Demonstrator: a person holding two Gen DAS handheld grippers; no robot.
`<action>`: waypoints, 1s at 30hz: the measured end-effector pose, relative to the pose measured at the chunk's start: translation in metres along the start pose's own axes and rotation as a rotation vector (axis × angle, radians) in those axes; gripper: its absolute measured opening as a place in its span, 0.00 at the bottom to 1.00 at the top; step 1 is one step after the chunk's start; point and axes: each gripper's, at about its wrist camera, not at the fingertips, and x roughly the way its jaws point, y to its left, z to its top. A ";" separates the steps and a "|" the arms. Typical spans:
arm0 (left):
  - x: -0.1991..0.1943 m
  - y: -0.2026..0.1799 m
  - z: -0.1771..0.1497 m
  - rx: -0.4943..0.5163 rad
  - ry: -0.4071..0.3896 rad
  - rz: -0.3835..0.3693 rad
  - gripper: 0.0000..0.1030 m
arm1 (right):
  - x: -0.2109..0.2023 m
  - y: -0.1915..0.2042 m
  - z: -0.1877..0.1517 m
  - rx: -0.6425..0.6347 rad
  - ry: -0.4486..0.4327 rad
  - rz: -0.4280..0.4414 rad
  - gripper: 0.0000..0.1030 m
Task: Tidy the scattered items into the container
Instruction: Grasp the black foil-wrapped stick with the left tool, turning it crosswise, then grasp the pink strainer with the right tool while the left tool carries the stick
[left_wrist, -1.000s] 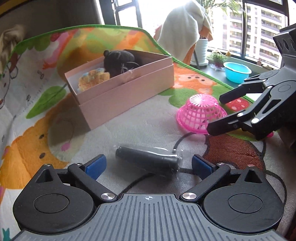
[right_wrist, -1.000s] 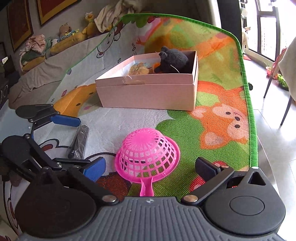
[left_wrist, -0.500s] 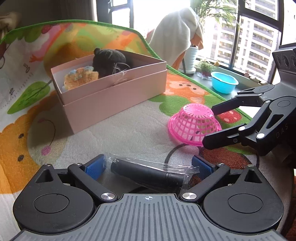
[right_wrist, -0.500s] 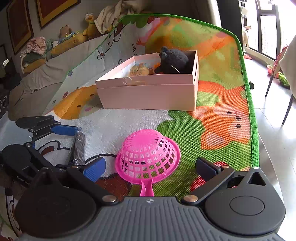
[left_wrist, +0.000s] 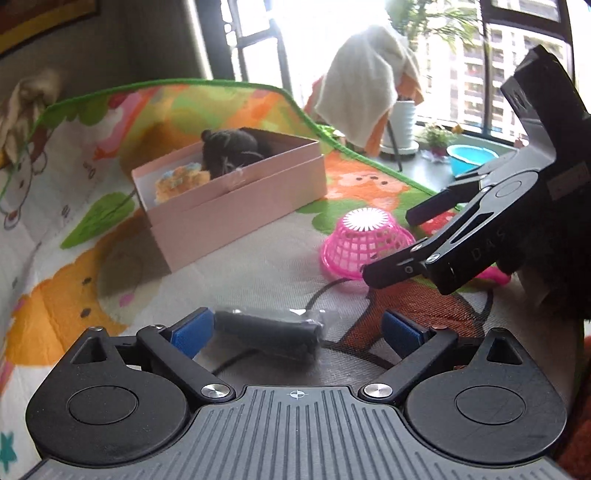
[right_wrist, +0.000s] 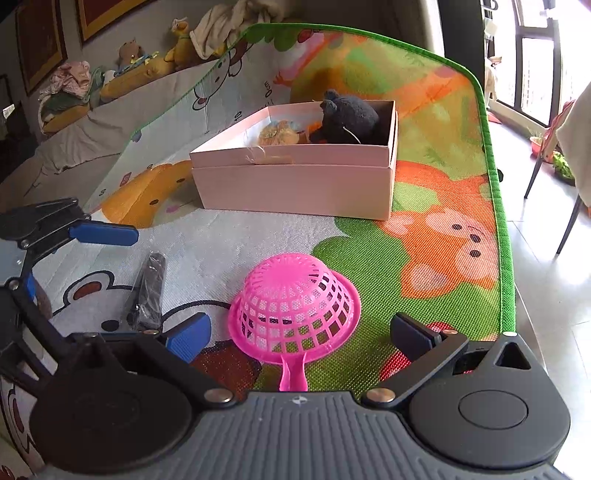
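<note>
A black cylinder in clear wrap (left_wrist: 266, 328) lies on the play mat between the blue pads of my left gripper (left_wrist: 297, 332), close to the left pad; the gripper is open. In the right wrist view the same cylinder (right_wrist: 147, 291) lies by the left gripper (right_wrist: 122, 280). An upturned pink strainer (right_wrist: 295, 302) sits between the fingers of my open right gripper (right_wrist: 299, 334), handle toward the camera. From the left wrist view, the right gripper (left_wrist: 393, 245) straddles the strainer (left_wrist: 365, 240). The pink box (right_wrist: 295, 184) holds a dark plush toy (right_wrist: 347, 118) and an orange fuzzy item (right_wrist: 277, 134).
The colourful play mat (right_wrist: 443, 240) ends at a green border on the right, with tiled floor beyond. Its far part curves up against a sofa with soft toys (right_wrist: 129, 62). A draped chair (left_wrist: 365, 85) and a blue bowl (left_wrist: 469, 157) stand by the window.
My left gripper has moved forward over the wrapped cylinder, which now lies between its pads near the left one. The right gripper has barely shifted around the strainer. Both stay open.
</note>
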 end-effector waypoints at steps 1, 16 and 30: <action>0.003 0.006 0.001 0.017 0.002 -0.019 0.97 | 0.000 0.001 0.000 -0.003 0.001 -0.003 1.00; 0.035 0.033 -0.004 -0.154 0.064 -0.054 0.94 | 0.007 0.013 0.000 -0.072 0.031 -0.059 1.00; -0.007 0.012 -0.024 -0.393 0.086 0.140 0.89 | 0.007 0.029 0.015 -0.229 0.083 -0.029 0.80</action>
